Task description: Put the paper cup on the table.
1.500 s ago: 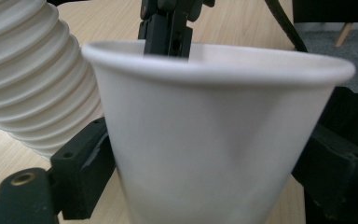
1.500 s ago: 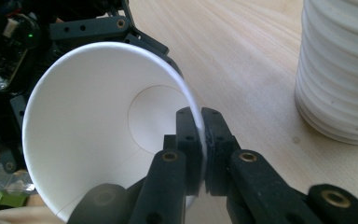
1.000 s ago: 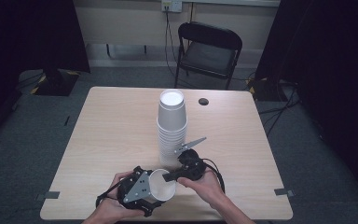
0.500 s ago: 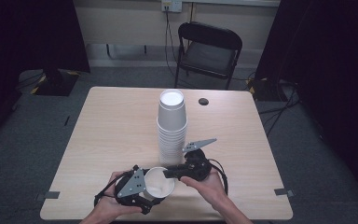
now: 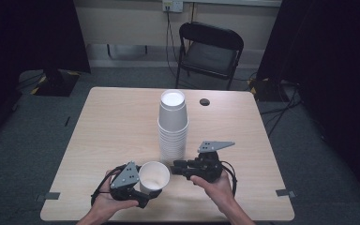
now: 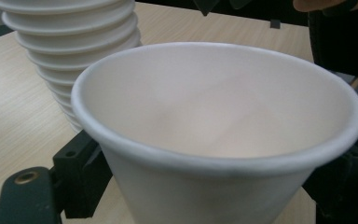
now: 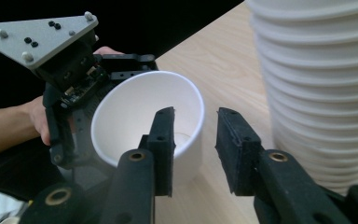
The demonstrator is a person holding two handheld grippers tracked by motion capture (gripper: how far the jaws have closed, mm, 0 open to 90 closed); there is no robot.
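A: Where was the single cup (image 5: pixel 153 176) found?
B: Upright, clamped by the left gripper (image 5: pixel 143 197), near the stack of cups (image 5: pixel 172 126). The right gripper (image 7: pixel 193 154), jaws just parted and empty, was noted just beside its rim.

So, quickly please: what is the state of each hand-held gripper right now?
Left hand-held gripper: closed on the single white foam cup.
Right hand-held gripper: jaws have just been opening, nothing between them, beside that cup.

cup (image 6: pixel 214 135) — base cut off at bottom edge of left gripper view, pads behind its wall hidden | cup stack (image 7: pixel 321 84) — top cut off at upper right, right gripper view
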